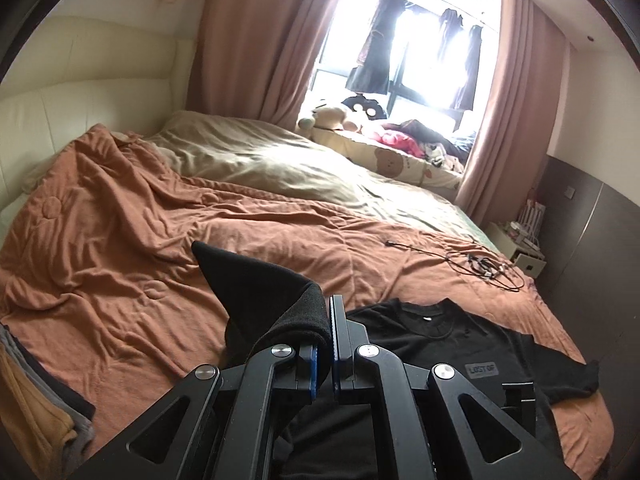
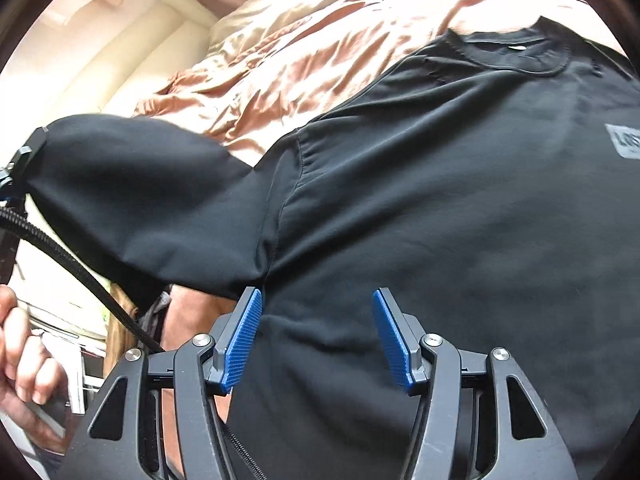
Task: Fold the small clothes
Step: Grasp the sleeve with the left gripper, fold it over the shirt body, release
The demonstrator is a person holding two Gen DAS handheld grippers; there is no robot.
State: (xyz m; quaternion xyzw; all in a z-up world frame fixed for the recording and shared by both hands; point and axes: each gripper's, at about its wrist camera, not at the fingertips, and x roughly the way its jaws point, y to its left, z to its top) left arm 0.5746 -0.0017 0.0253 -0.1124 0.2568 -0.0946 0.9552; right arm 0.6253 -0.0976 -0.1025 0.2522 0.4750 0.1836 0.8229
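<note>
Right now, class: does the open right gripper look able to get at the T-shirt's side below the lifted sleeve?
Probably yes. The right gripper hangs over the black T-shirt with open jaws, nothing between. The left gripper holds the sleeve up and off to the side.

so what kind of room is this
A bedroom, most likely in a home: a large bed with a rumpled orange quilt, a padded cream headboard, and pink curtains at a window where clothes hang.
</note>
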